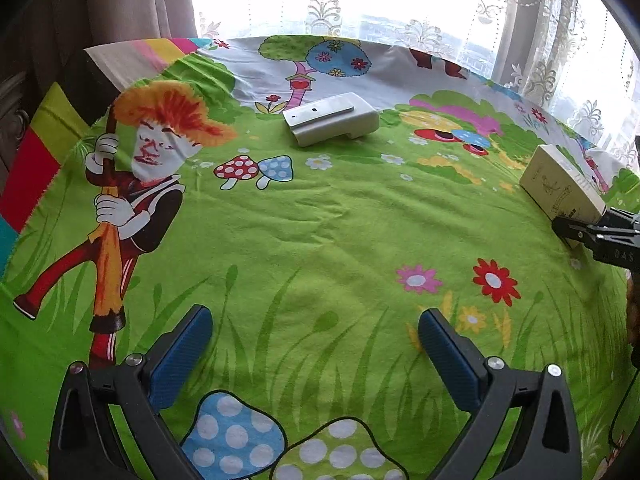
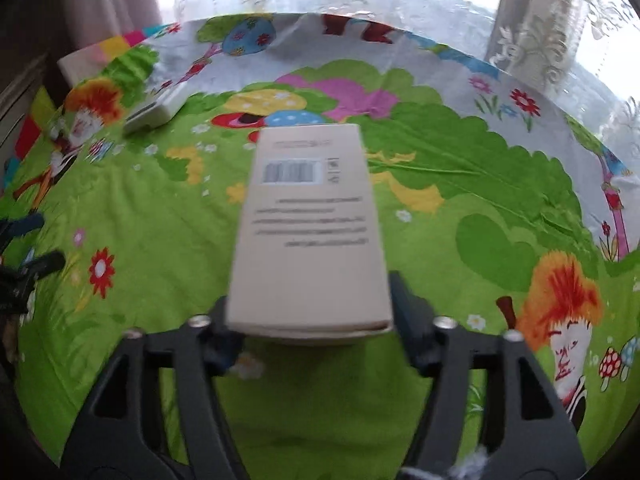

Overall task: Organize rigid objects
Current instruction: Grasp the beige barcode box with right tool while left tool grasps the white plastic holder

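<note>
Bright window w/ lace curtains (image 1: 400,8) sits behind the table, which is covered by a cartoon-print cloth (image 1: 320,220) (green meadow, spotted mushrooms, flowers, a figure w/ orange hair at the left).

Left side first: the left gripper (image 1: 316,364) hangs over the near part of the cloth, its blue pads (image 1: 182,360) spread wide apart w/ nothing between them, only bare fabric beneath.

Further back, approx. centre, a white plastic device (image 1: 332,120) lies flat on the cloth near the printed tree, well apart from everything else. From the right wrist view the same item shows at the far left (image 2: 154,110), blurred.

Right side: the right gripper (image 2: 316,320) has a cream cardboard box (image 2: 308,232) between its fingers, clamped at the box's near end, one finger against each long side. Barcode label and lines of print face up; text too blurred to read. Whether the box's far end rests on the cloth I can't tell from that view. In the left wrist view the box (image 1: 560,188) sits at the right edge, tilted, w/ the dark finger (image 1: 580,234) of the right gripper at its lower corner.
</note>
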Demonstrator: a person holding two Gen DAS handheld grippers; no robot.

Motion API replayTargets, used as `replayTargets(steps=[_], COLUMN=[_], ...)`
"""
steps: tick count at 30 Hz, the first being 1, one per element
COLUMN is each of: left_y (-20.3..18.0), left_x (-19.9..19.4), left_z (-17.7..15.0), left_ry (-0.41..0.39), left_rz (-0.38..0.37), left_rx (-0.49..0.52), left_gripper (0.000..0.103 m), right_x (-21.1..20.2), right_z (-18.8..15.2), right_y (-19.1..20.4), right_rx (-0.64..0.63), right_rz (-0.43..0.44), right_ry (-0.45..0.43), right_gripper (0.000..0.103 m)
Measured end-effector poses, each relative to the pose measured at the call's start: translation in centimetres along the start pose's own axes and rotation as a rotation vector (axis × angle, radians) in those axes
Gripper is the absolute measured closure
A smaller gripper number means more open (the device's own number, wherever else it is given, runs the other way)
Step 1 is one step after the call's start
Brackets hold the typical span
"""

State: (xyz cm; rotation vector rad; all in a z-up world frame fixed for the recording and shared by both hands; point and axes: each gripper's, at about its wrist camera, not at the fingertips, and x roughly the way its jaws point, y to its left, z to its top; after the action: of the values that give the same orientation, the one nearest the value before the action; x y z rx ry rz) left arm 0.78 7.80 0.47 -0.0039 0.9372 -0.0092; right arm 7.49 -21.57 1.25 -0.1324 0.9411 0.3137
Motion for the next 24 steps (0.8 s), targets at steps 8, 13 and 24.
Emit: replayTargets(steps=[8, 13, 24], left_y=[0.0, -0.1, -3.2], left_x=[2.6, 7.1, 12.4], left_z=[4.1, 10.2, 17.3], left_ry=[0.069, 0.023, 0.025], left_rz=[-0.020, -0.042, -0.187], left_rx=[0.093, 0.239, 0.493], left_gripper=[0.000, 0.000, 0.000], right_x=[0.6, 0.6, 0.7], right_z=[0.5, 0.5, 0.5], right_y=[0.0, -0.1, -0.2], right_rx=[0.020, 0.021, 0.036], right_rz=[-0.038, -0.039, -0.026], right_ry=[-0.050, -0.049, -0.047], right_gripper=[0.048, 0.048, 0.047])
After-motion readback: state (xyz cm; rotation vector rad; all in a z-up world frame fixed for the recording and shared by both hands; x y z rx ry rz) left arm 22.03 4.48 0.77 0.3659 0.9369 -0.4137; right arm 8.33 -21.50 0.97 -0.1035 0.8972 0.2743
